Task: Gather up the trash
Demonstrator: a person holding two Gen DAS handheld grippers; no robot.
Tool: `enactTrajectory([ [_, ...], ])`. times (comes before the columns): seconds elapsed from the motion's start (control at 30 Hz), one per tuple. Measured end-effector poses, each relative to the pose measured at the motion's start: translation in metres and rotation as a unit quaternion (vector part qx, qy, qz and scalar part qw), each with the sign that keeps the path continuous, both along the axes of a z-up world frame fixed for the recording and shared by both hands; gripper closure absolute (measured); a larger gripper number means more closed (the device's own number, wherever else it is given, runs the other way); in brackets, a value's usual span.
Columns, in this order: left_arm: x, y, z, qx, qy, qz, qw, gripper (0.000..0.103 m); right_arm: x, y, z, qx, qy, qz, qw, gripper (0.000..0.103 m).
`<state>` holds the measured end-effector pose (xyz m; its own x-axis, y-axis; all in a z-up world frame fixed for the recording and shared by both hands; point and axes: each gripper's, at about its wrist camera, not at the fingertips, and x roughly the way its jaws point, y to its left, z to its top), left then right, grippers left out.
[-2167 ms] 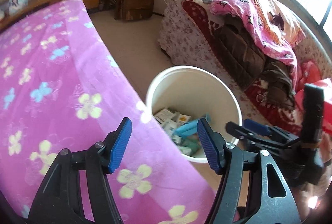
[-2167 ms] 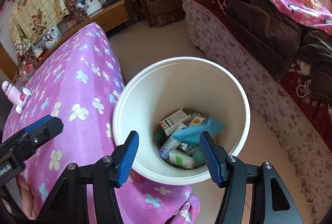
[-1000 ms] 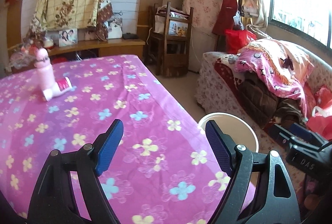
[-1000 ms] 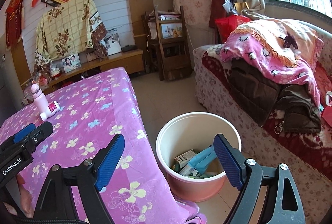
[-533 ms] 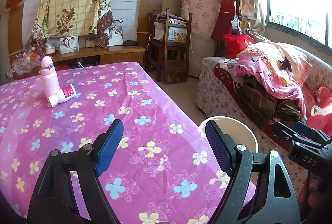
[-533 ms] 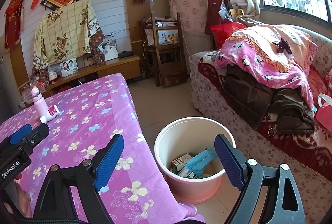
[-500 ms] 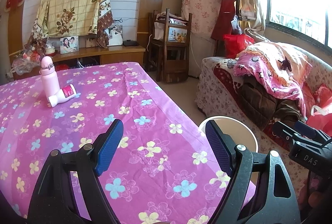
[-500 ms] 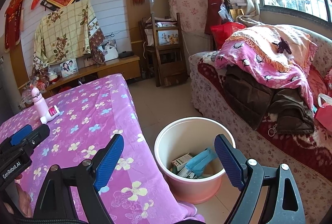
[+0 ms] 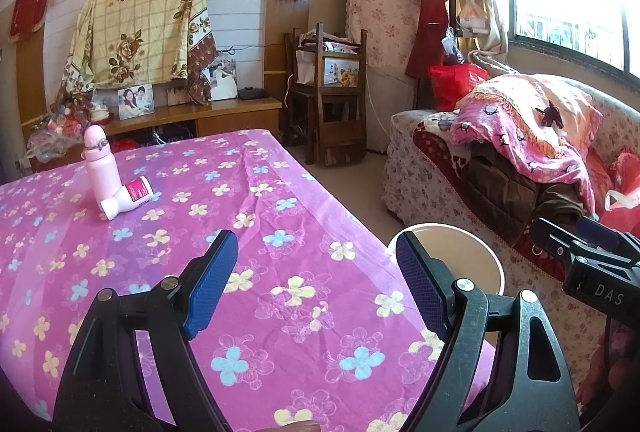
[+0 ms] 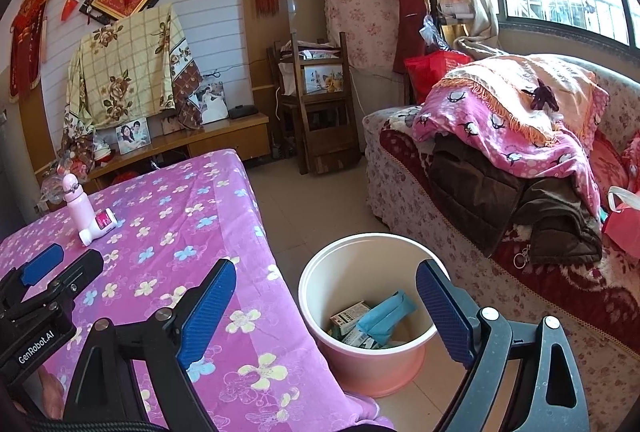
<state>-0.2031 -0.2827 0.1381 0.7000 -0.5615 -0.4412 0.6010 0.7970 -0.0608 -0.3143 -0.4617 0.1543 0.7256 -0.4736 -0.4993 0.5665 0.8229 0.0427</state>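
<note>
Change: both views were tipped down at the bin 2.2 s ago; now level, looking across the room, hardly shifted over the last half second.
Left gripper (image 9: 316,288): held level over the near part of the table (image 9: 248,216), jaws spread wide, nothing between the pads.
Right gripper (image 10: 322,308): held level off the table edge, jaws spread wide, empty; bin (image 10: 362,364) shows in the gap between its fingers.
Trash: boxes and a teal wrapper (image 10: 386,314) lie in the bin, on the floor between table and sofa (image 10: 460,200).
Table items: pink bottle (image 9: 100,168) upright at the far left, a small white bottle (image 9: 128,197) lying against its base (touching).
Hidden: left view shows only the bin's far rim (image 9: 452,232); contents blocked by table edge and right finger.
Cut off: gripper bodies run out of frame at the bottom; box labels unreadable.
</note>
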Motion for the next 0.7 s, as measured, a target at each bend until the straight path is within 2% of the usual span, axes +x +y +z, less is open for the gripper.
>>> enactTrajectory([
  [0.7, 0.003, 0.0048, -0.0065, 0.003, 0.009, -0.006, 0.9999, 0.022, 0.0016, -0.0021, -0.004, 0.004, 0.006, 0.002, 1.0, 0.013],
])
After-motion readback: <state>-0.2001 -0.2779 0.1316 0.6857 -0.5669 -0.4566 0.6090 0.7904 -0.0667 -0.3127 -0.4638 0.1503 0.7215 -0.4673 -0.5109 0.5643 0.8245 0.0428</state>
